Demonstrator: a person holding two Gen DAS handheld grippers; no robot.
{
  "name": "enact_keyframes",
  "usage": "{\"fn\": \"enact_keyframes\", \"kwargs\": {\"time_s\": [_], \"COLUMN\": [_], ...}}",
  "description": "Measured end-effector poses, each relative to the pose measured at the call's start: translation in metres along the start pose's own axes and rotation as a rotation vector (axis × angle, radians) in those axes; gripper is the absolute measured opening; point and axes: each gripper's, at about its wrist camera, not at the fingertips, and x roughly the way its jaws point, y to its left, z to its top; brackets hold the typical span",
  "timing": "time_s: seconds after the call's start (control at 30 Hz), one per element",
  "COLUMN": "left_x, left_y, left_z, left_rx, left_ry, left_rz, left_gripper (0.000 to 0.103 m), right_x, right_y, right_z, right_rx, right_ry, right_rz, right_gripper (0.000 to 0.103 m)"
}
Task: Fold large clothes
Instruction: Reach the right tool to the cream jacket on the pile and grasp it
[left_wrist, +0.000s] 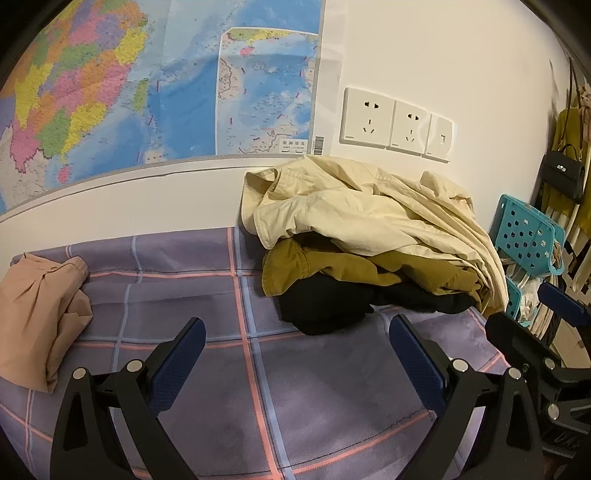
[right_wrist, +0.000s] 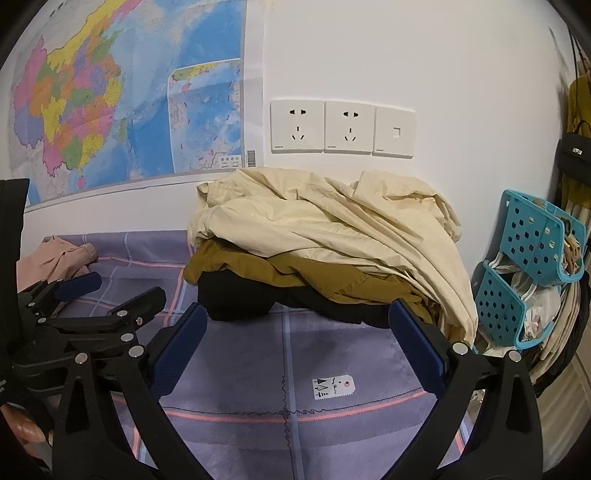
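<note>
On the purple checked bedsheet (left_wrist: 295, 387), right up against the white wall (left_wrist: 443, 55), sits the heap of clothes: a cream jacket (left_wrist: 369, 210) sprawled across the top, a mustard-brown garment (left_wrist: 332, 266) squashed beneath it, and something black (left_wrist: 332, 306) at the very bottom, poking out toward the cameras. And over on the far left of the sheet, well apart from the heap, there's a pink garment (left_wrist: 40, 317) lying crumpled on its own. The left gripper (left_wrist: 297, 328) hangs low over bare sheet, jaws spread wide, nothing between them, its tips just short of the black cloth. The right gripper (right_wrist: 297, 314) is much the same story, jaws wide and empty, lined up square on the heap with the black garment's edge showing between its blue pads (right_wrist: 417, 350). In the right wrist view the left gripper shows at the left edge, near the pink garment, and a small white care tag (right_wrist: 334, 387) is stitched to the sheet below the gap. Above it all, a colourful map (left_wrist: 147, 81) fills the wall, with a row of wall sockets (left_wrist: 397, 123) just to its right, directly over the cream jacket. Off the right end, turquoise perforated baskets (right_wrist: 524, 266) lean beside the heap, and a black handbag (left_wrist: 563, 175) hangs further right.
</note>
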Motion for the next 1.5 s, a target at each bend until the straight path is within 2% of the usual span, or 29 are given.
{"fn": "enact_keyframes", "kwargs": {"time_s": [0.17, 0.3, 0.43, 0.53, 0.67, 0.9, 1.07, 1.1, 1.13, 1.17, 1.23, 1.27, 1.3, 1.47, 1.5], "left_x": [0.015, 0.038, 0.061, 0.078, 0.098, 0.115, 0.123, 0.124, 0.125, 0.127, 0.129, 0.129, 0.130, 0.129, 0.130], "left_y": [0.006, 0.011, 0.011, 0.010, 0.009, 0.011, 0.013, 0.015, 0.016, 0.017, 0.019, 0.020, 0.021, 0.025, 0.026], "left_z": [0.005, 0.015, 0.028, 0.038, 0.048, 0.058, 0.061, 0.060, 0.060, 0.060, 0.059, 0.060, 0.059, 0.058, 0.058], "left_rx": [-0.026, -0.045, -0.058, -0.064, -0.067, -0.077, -0.090, -0.091, -0.094, -0.094, -0.096, -0.094, -0.093, -0.092, -0.091], "left_ry": [0.023, 0.043, 0.063, 0.061, 0.069, 0.062, 0.062, 0.061, 0.063, 0.068, 0.069, 0.069, 0.067, 0.063, 0.063], "left_rz": [-0.017, -0.039, -0.068, -0.066, -0.066, -0.057, -0.065, -0.064, -0.066, -0.068, -0.069, -0.072, -0.070, -0.082, -0.082], "left_gripper": [0.096, 0.096, 0.096, 0.096, 0.096, 0.096, 0.096, 0.096, 0.096, 0.096, 0.096, 0.096, 0.096, 0.096, 0.096], "right_x": [0.011, 0.029, 0.062, 0.093, 0.138, 0.195, 0.222, 0.224, 0.226, 0.229, 0.230, 0.227, 0.219, 0.169, 0.165], "right_y": [-0.003, -0.009, -0.019, -0.030, -0.035, -0.017, -0.008, -0.008, -0.009, -0.010, -0.009, -0.011, -0.015, -0.039, -0.042], "right_z": [0.008, 0.027, 0.055, 0.077, 0.099, 0.115, 0.121, 0.123, 0.125, 0.127, 0.130, 0.130, 0.132, 0.147, 0.149], "right_rx": [-0.039, -0.086, -0.147, -0.142, -0.158, -0.283, -0.319, -0.317, -0.316, -0.326, -0.370, -0.382, -0.382, -0.327, -0.313], "right_ry": [0.005, -0.007, -0.017, 0.012, 0.063, 0.092, 0.103, 0.101, 0.104, 0.118, 0.135, 0.131, 0.108, -0.010, 0.004], "right_rz": [0.014, 0.014, -0.028, 0.007, 0.002, -0.019, 0.013, 0.035, 0.050, 0.042, 0.027, 0.018, 0.033, 0.095, 0.110], "right_gripper": [0.097, 0.097, 0.097, 0.096, 0.091, 0.089, 0.089, 0.084, 0.068, 0.058, 0.021, 0.016, 0.006, 0.003, 0.005]}}
